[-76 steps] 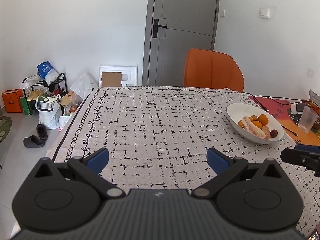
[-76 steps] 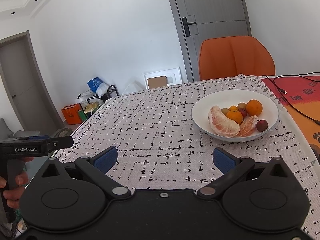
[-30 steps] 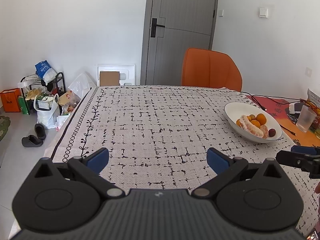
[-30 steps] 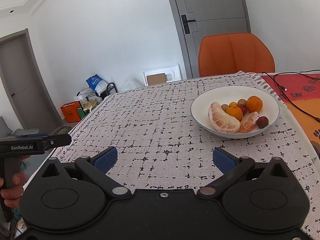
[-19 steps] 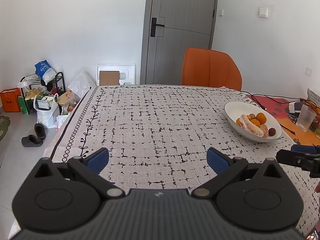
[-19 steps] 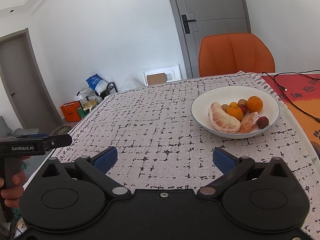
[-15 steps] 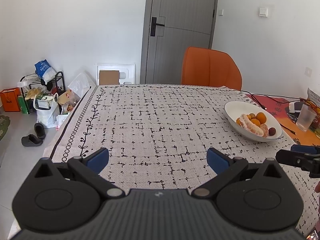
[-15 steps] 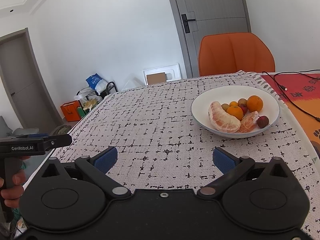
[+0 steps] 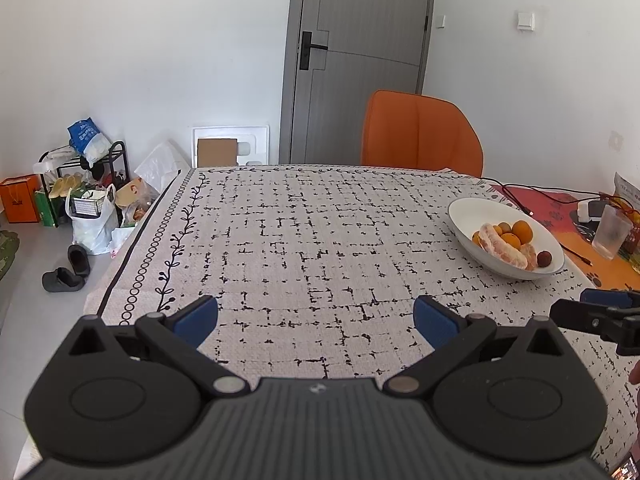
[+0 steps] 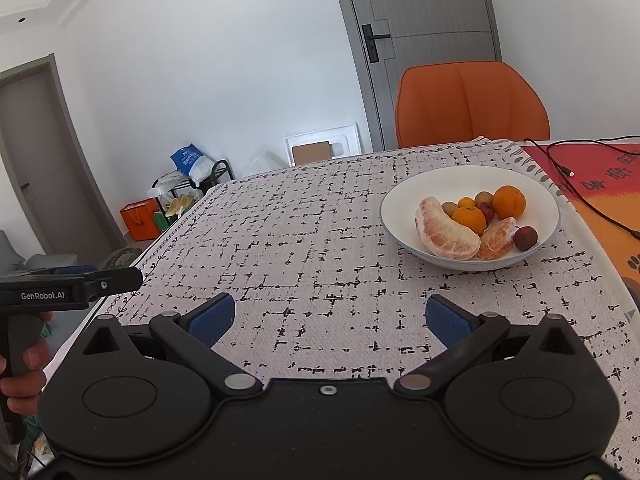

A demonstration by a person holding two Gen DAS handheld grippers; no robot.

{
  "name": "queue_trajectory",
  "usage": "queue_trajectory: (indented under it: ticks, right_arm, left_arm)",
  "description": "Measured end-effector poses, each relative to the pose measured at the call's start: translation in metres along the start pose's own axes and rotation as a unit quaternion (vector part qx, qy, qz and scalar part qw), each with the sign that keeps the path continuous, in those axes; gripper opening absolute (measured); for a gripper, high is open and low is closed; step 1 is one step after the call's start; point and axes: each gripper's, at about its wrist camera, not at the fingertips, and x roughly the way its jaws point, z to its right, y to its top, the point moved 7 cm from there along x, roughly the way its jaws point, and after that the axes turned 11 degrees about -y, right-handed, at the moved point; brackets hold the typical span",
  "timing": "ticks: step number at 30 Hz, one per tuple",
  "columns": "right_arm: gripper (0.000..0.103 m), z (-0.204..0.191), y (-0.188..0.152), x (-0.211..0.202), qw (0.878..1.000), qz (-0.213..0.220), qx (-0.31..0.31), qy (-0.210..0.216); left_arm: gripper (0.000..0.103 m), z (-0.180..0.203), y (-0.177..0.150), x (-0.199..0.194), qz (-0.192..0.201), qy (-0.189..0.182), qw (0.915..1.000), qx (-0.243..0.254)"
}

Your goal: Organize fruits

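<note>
Blue-padded left tongs (image 9: 316,316) and right tongs (image 10: 331,314) hover level over the tablecloth (image 9: 304,232), both spread wide, empty.

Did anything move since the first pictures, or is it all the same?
Only a little. Both tools drifted slightly, so the white bowl of fruit sits a touch farther away in the right wrist view and a bit lower in the left. Nothing was grabbed or let go. The left tool and right tool stayed open and empty, and the fruit stayed in the bowl on the tablecloth.
</note>
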Motion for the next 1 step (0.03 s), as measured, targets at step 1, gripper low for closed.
queue_trajectory:
  ticks: [1]
  right_arm:
    - [0.103,0.0001,-0.0005,0.0005,1.0,-0.001,0.0,0.0]
  left_arm:
    - [0.103,-0.0001,0.0,0.0001,0.0,0.0,1.0,0.0]
